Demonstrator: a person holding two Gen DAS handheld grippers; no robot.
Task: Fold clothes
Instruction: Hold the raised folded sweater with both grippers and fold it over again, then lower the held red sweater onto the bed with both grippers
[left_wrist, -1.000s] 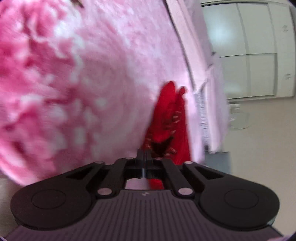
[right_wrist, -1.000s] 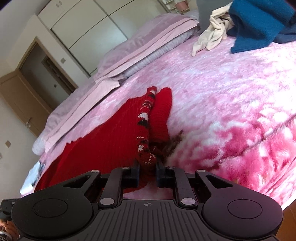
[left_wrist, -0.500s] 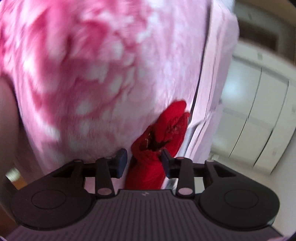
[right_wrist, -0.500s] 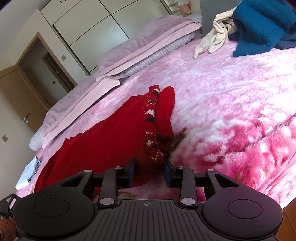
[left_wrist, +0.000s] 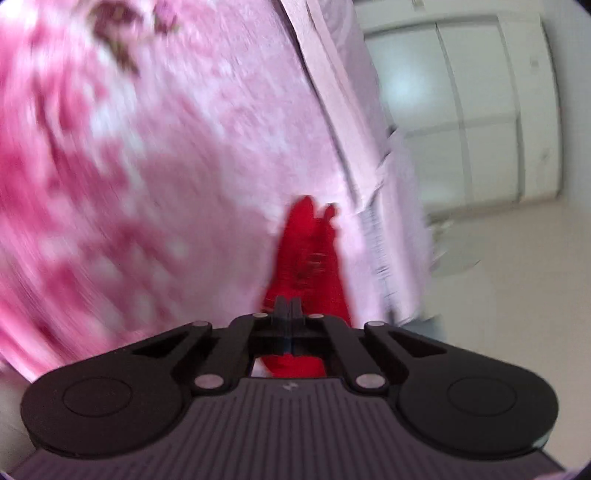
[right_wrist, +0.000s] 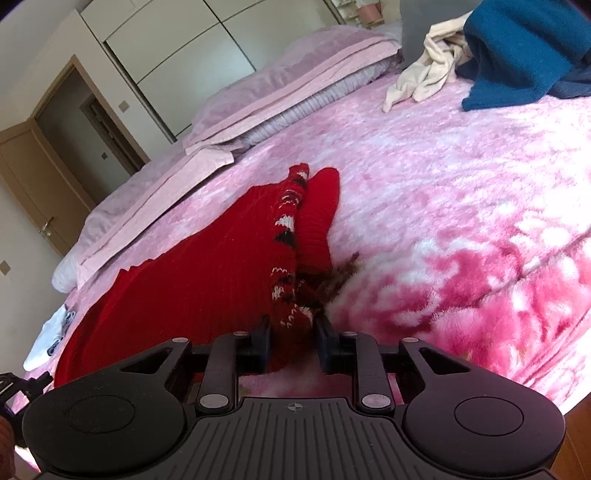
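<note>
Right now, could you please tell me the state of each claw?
Left claw: closed; red sweater lies right ahead, grip unclear.
Right claw: open, straddling the sweater's patterned sleeve.

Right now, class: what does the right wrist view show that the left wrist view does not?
Right wrist only: a blue garment, a cream cloth, a doorway, and the open right hand-held gripper. Left wrist only: the left hand-held gripper, shut on the red sweater. Both: that sweater, the pink blanket, and white wardrobe doors.
</note>
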